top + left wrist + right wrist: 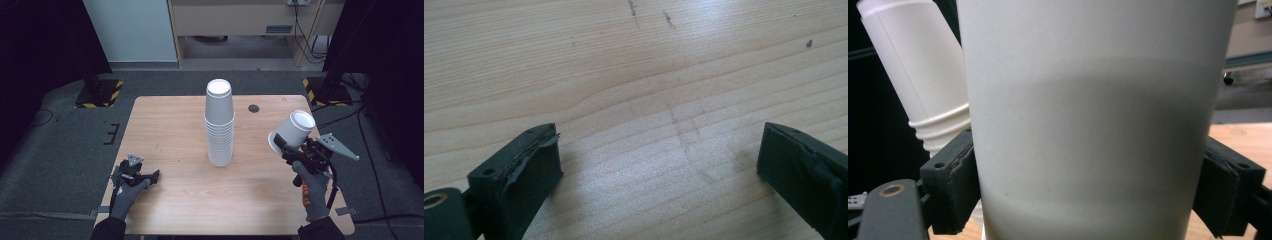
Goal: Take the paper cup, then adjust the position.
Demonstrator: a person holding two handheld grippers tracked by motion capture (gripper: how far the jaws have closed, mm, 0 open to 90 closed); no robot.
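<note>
**Carrying one cup toward the stack**

Holding the single white paper cup (294, 131) in your right gripper (286, 146), you have it lifted off the light wooden table (170, 130), out near the right edge. The jaws are closed across the cup's wall, one pad on each side, as the right gripper view shows, where the cup's side (1093, 120) sits squarely between them. In the high view the cup is tipped: its closed base faces up and toward the far right, and its open rim points down toward the table's middle.

The tall stack of upturned white paper cups (219, 125) stands upright at the centre of the table, well apart from the held cup and off to its left. The right gripper view puts the stack (923, 85) behind and to the left of the cup.

So the relation that counts is this: the stack's long axis is vertical, the held cup's axis leans. I'd judge you need to bring the cup leftward and above the top of the stack, and level it base-up so the two axes line up.

Your left gripper (150, 176) lies low at the near left of the table, jaws spread wide with nothing between them, only bare wood beneath. It is no nearer the stack than the right.
</note>
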